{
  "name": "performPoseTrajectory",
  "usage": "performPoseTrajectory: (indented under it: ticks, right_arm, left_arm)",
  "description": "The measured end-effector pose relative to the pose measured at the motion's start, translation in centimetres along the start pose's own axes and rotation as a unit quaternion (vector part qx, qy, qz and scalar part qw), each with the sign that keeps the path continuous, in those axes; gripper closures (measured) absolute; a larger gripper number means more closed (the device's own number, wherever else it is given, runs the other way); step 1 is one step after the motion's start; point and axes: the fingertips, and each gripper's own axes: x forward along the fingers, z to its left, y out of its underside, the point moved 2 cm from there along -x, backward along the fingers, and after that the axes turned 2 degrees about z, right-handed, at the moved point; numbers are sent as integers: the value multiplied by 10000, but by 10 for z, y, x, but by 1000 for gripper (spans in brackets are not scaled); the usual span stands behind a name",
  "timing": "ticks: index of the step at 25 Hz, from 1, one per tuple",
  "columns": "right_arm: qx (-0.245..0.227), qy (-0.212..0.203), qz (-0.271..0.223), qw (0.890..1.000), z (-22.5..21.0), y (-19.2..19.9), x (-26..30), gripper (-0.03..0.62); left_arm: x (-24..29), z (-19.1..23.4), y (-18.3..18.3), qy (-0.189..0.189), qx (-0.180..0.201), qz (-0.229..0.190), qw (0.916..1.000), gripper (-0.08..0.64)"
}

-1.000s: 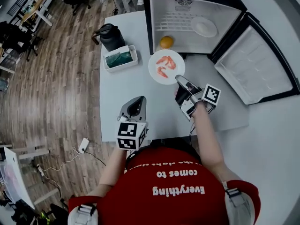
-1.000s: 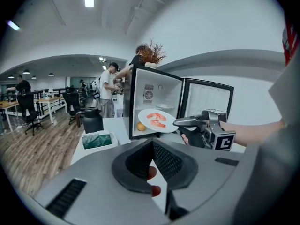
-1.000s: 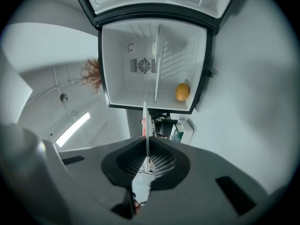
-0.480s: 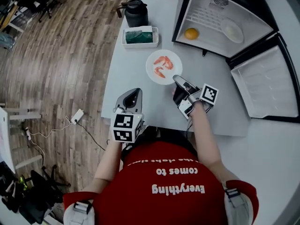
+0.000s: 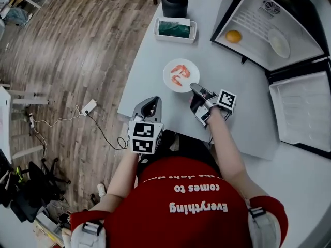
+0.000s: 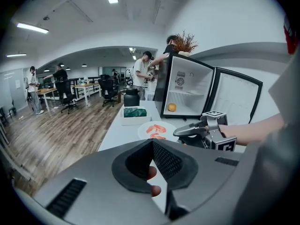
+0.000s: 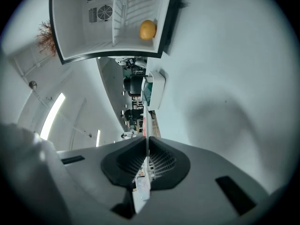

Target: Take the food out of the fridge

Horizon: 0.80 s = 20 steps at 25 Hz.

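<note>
Head view with both gripper views, at a light grey table (image 5: 150,61) over a wooden plank floor (image 5: 77,45). The right gripper (image 5: 192,86), with its marker cube behind it, has its jaws closed on the near rim of a white round plate (image 5: 166,76) that carries pink shrimps (image 5: 180,73). In the right gripper view the plate's thin white edge runs between the two dark pads. Whether the plate rests on the table or hangs just above it cannot be told. The plate is out of the fridge and well apart from it, near the middle of the table. The left gripper (image 5: 152,101) is near the table's front edge, apart from the plate. Its jaw tips meet and nothing is between them, and the holder's fingers show through the gap behind the pads. At the far right stands a small black fridge with a white interior (image 5: 258,25). Its door (image 5: 305,107) is swung fully open. Inside remain a round orange fruit (image 5: 234,36) near the front edge and a pale white dish (image 5: 279,43) farther right. Beyond the plate lies a white rectangular tray with dark green contents (image 5: 176,29). Behind that stands a black kettle (image 5: 174,1).
</note>
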Motion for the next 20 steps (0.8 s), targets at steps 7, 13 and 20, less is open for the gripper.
performPoseTrajectory:
  ticks: [7, 13, 20]
  right_arm:
    - [156, 633, 232, 9976, -41, 8, 25, 566]
    - [155, 1088, 327, 9934, -64, 12, 38, 566]
    - [22, 1591, 193, 9871, -80, 9, 42, 568]
  left_arm:
    - [2, 11, 19, -115, -191, 212, 9995, 560]
    - [4, 22, 30, -200, -328, 304, 9988, 560]
    - [7, 31, 32, -241, -423, 322, 9983, 560]
